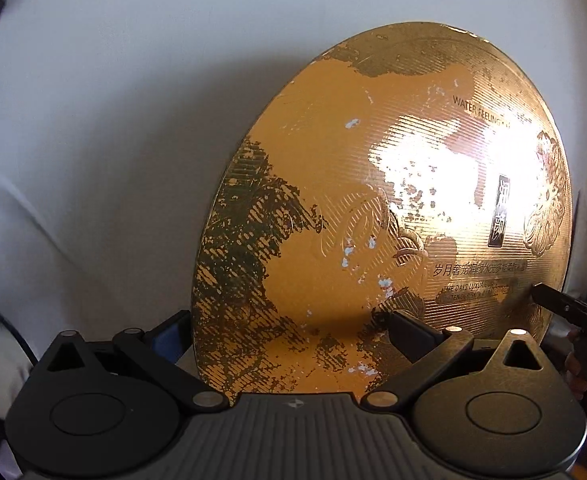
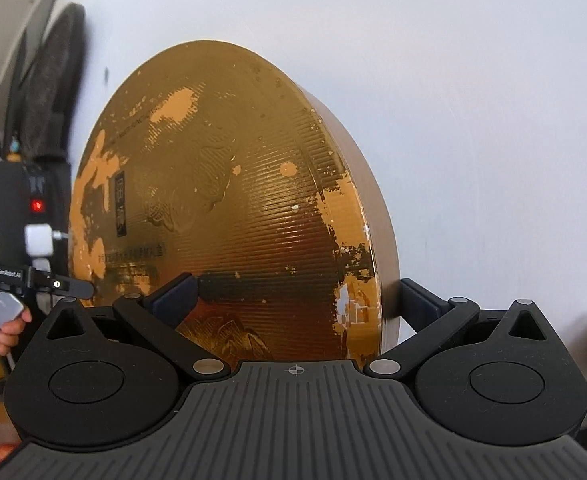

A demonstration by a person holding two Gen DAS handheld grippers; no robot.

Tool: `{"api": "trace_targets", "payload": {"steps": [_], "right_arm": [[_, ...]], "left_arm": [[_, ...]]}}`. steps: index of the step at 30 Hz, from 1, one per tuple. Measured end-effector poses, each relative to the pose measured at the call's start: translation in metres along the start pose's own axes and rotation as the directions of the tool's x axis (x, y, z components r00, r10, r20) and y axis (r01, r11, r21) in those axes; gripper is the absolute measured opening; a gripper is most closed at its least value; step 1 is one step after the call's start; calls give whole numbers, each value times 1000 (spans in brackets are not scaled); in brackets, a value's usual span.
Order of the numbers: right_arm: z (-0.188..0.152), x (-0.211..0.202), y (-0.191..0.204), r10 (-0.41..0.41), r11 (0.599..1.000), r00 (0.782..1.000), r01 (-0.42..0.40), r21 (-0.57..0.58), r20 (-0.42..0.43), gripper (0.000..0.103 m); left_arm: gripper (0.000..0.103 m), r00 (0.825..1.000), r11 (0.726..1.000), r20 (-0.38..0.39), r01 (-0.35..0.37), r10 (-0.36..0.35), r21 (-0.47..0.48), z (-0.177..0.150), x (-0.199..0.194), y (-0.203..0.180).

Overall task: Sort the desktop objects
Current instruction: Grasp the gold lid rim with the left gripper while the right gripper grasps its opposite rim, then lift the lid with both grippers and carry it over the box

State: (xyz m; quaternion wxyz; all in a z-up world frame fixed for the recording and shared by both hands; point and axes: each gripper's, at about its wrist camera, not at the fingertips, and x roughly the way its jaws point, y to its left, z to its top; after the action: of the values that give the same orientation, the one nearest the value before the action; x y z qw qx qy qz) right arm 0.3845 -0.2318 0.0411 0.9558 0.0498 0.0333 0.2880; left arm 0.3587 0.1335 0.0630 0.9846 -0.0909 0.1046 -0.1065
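A large round gold box point(image 1: 373, 208), its foil worn, stands on edge before a white wall point(image 1: 133, 80), clamped between both the left tongs point(image 1: 289, 330) and right tongs point(image 2: 297, 300).

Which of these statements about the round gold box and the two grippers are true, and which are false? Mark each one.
1. The gold round box stands on its edge. True.
2. Both the left gripper and the right gripper straddle its rim. True.
3. The gold coating is flawless. False: it is worn off in orange patches.
4. The box lies flat on a table. False: it is upright before a white wall.
5. The lid shows printed text. True.
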Motion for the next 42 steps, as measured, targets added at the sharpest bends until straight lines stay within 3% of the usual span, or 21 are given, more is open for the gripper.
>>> {"api": "trace_targets", "payload": {"steps": [6,13,18,22,27,33,37,42], "right_arm": [[37,-32,14,6,1000,996,-5,-15,87,103],[80,-86,33,10,1000,986,-6,-28,164,103],[105,-138,49,2,1000,980,3,-24,199,103],[114,-180,61,-9,1000,980,12,-10,197,103],[117,-247,72,-51,998,990,48,28,131,103],[104,-317,78,-137,988,990,138,65,-21,103],[85,-355,76,-200,972,969,215,93,-145,103],[63,-397,72,-276,945,924,311,102,-264,103]], "left_arm": [[102,995,998,104,2,-8,56,31,-43,-31],[102,985,996,171,2,-18,92,57,-104,-73],[102,979,994,200,3,-25,109,68,-177,-85],[102,979,994,199,12,-33,108,58,-220,-109],[102,988,998,148,41,-48,48,31,-256,-128],[102,997,993,8,81,-81,-82,-21,-271,-153],[102,988,981,-93,107,-123,-159,-59,-267,-167],[102,969,968,-182,129,-169,-215,-91,-260,-182]]}}
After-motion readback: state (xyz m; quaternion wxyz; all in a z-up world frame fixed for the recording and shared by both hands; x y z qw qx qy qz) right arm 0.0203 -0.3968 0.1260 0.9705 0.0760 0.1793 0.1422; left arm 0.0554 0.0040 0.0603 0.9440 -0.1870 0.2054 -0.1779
